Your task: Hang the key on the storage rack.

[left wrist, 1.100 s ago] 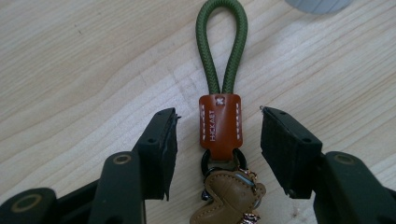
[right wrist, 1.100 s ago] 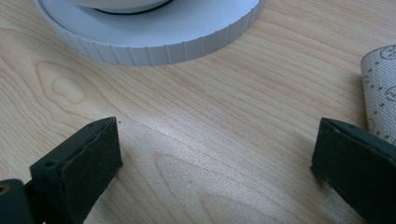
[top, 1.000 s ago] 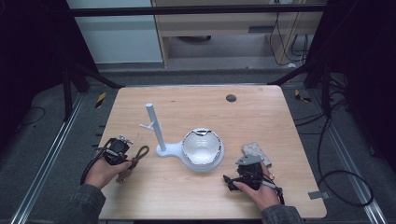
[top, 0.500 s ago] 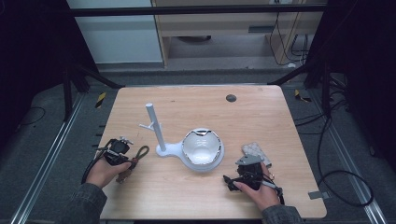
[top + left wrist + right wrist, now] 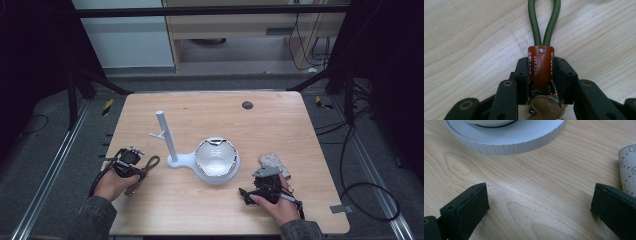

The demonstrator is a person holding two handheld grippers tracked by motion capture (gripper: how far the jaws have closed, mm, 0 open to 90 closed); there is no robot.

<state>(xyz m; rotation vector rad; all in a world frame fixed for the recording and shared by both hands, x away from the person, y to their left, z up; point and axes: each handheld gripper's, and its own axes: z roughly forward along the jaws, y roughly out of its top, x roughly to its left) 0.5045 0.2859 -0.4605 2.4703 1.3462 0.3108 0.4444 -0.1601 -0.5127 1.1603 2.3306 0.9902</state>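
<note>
My left gripper point(image 5: 541, 72) is shut on a keychain's brown leather tab point(image 5: 540, 65), low over the table at the front left. The keychain's green cord loop point(image 5: 544, 22) runs forward from the jaws, and a tan leather piece with metal rings point(image 5: 545, 106) sits behind the tab. In the high view the left gripper point(image 5: 136, 167) holds the keychain point(image 5: 147, 165) left of a white stand point(image 5: 170, 140). My right gripper point(image 5: 539, 202) rests open on the wood at the front right, nothing between its jaws. In the high view the right gripper point(image 5: 250, 194) lies near the white round base point(image 5: 217, 160).
The white stand has an upright post with side pegs and joins a round base holding a shiny bowl. A grey patterned cloth point(image 5: 272, 161) lies by the right gripper, its edge point(image 5: 629, 167) beside the right jaw. A dark round hole point(image 5: 247, 105) sits at the table's far side.
</note>
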